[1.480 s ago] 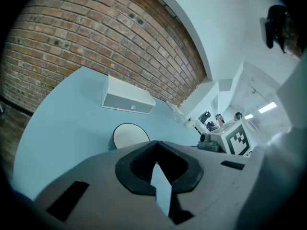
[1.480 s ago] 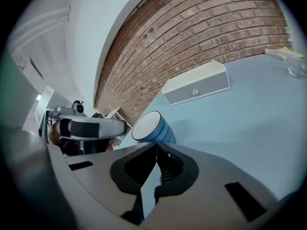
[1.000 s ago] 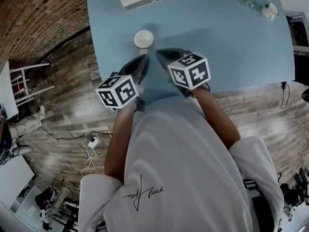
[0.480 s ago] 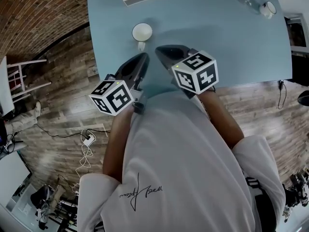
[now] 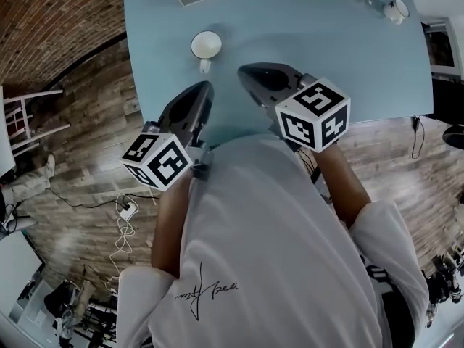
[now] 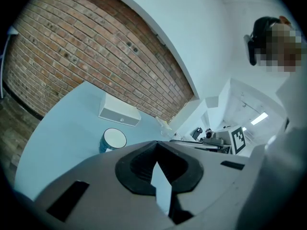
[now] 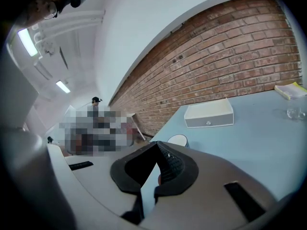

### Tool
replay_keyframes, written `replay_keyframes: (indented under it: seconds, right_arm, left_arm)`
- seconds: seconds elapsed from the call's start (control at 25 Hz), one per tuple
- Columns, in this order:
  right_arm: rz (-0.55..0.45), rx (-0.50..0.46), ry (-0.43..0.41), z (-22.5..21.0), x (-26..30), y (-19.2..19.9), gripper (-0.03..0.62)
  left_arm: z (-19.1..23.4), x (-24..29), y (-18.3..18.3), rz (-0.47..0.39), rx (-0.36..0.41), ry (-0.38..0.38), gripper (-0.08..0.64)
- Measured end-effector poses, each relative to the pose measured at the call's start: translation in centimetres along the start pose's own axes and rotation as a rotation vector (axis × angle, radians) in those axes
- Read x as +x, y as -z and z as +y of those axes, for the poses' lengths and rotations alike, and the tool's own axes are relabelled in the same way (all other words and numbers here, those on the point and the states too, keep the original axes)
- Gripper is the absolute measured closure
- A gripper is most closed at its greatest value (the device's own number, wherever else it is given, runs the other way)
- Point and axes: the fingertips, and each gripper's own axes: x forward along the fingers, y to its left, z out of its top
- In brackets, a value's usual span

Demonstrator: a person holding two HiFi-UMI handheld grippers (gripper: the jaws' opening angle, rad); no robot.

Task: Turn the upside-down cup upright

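Left gripper (image 5: 202,90) held over near edge of light blue table (image 5: 362,56), jaws closed, empty. Right gripper (image 5: 248,72) alongside, likewise closed, empty. White handled cup (image 5: 206,46) seen just beyond, apart from both.

Shirt (image 5: 270,230) script illegible; no other txt.

A pale blue counter (image 5: 362,64) spreads ahead of the left tongs (image 5: 206,87) and the right tongs (image 5: 243,69). Left of the left tongs lies a floor (image 5: 87,143) of weathered wood planks. A white chair (image 5: 36,118) stands farther left, and white cables (image 5: 134,212) trail behind the tongs. Beyond the counter runs a red brick wall (image 6: 96,56), with a plain white wall (image 6: 192,32) above it. 2 strip lights (image 7: 26,40) glow overhead, up-left of the right tongs.
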Motion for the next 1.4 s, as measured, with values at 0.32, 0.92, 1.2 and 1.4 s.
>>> replay_keyframes:
  seconds: [0.32,0.92,1.2,1.4]
  right_arm:
    - [-0.007,0.031,0.007,-0.4,-2.8,-0.2,0.572]
    - [-0.012,0.024,-0.014,1.2,-4.0,-0.1,0.572]
    - [-0.012,0.005,-0.024,2.0,-4.4,0.1,0.572]
    - [-0.017,0.005,-0.03,2.3,-4.7,0.2,0.572]
  left_arm:
    - [-1.0,-1.2,-0.2,-0.021,-0.003,0.009,0.549]
    - [-1.7,-2.7,0.3,-0.048,0.001,0.005,0.549]
    - [-1.9,-3.5,0.5,-0.061,0.003,-0.008,0.549]
    - [-2.3,-3.7,0.7,-0.065,0.01,0.0,0.549]
